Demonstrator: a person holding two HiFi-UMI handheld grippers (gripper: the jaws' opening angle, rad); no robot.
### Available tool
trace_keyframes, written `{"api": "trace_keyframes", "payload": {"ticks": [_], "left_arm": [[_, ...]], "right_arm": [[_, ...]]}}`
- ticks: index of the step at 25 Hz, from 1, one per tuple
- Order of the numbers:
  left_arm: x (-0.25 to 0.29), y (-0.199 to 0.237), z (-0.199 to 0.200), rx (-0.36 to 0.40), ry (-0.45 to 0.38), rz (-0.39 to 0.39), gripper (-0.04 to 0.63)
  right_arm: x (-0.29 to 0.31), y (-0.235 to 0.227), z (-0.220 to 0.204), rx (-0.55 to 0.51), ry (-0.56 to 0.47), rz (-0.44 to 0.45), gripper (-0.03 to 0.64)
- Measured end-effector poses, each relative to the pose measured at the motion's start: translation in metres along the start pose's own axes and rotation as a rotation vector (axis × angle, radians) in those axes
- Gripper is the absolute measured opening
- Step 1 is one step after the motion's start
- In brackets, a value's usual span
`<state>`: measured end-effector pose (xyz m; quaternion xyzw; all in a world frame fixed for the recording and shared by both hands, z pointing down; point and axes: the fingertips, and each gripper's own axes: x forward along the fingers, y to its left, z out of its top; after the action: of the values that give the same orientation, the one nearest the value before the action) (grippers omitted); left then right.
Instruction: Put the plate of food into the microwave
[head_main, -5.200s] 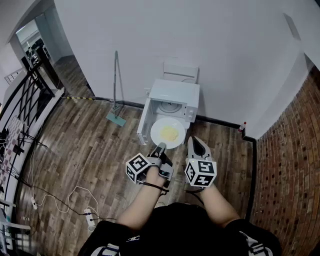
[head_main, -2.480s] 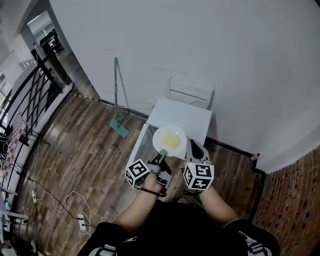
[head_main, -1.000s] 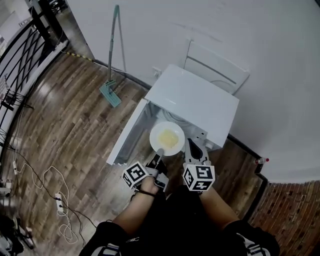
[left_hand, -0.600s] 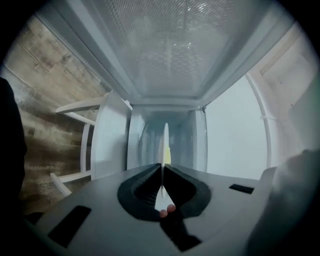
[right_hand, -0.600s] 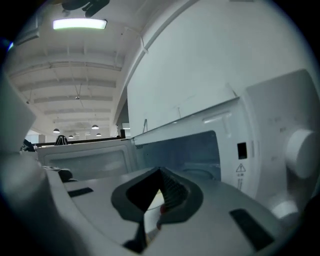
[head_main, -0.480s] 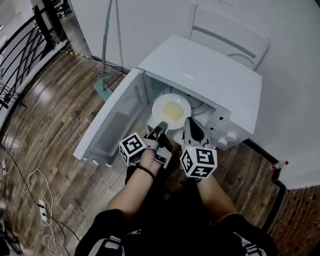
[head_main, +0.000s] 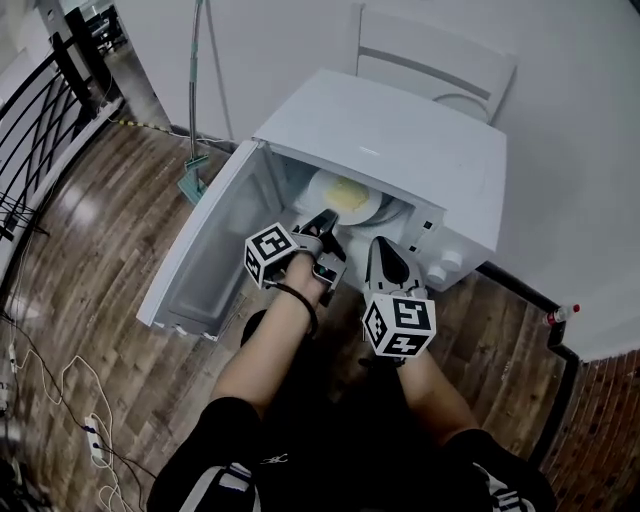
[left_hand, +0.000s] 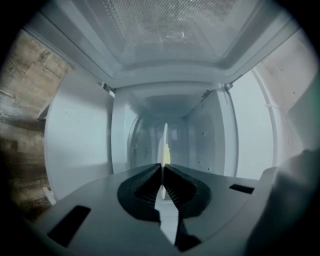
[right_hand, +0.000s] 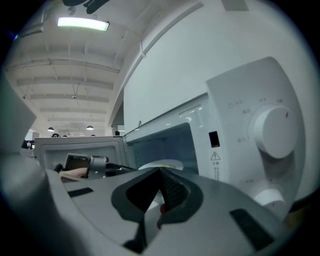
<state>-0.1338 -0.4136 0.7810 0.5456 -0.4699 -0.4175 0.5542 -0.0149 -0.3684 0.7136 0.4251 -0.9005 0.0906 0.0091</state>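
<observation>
Our left gripper (head_main: 325, 222) has its fingers pinched tight on the near rim of the plate of food (head_main: 330, 186), which sits just inside the front edge of the microwave (head_main: 400, 130), door (head_main: 200, 262) swung wide. Our right gripper (head_main: 385, 250) hangs outside beside the control knobs (head_main: 447, 262), fingers closed together on nothing.

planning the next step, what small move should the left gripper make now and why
Probably ease the left gripper slightly deeper and lower: it is shut on the rim of the plate of food, already inside the open microwave but not clearly resting on its floor.
</observation>
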Motion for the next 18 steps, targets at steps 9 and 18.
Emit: {"api": "trace_keyframes", "payload": {"ticks": [9, 18], "left_arm": [[0.039, 0.004, 0.006, -0.007, 0.071, 0.085, 0.014], [0.072, 0.010, 0.000, 0.141, 0.159, 0.200, 0.017]], "right_arm": [[-0.005, -0.003, -0.001, 0.032, -0.009, -0.017, 0.011], [-0.012, -0.011, 0.000, -0.007, -0.021, -0.052, 0.011]]}}
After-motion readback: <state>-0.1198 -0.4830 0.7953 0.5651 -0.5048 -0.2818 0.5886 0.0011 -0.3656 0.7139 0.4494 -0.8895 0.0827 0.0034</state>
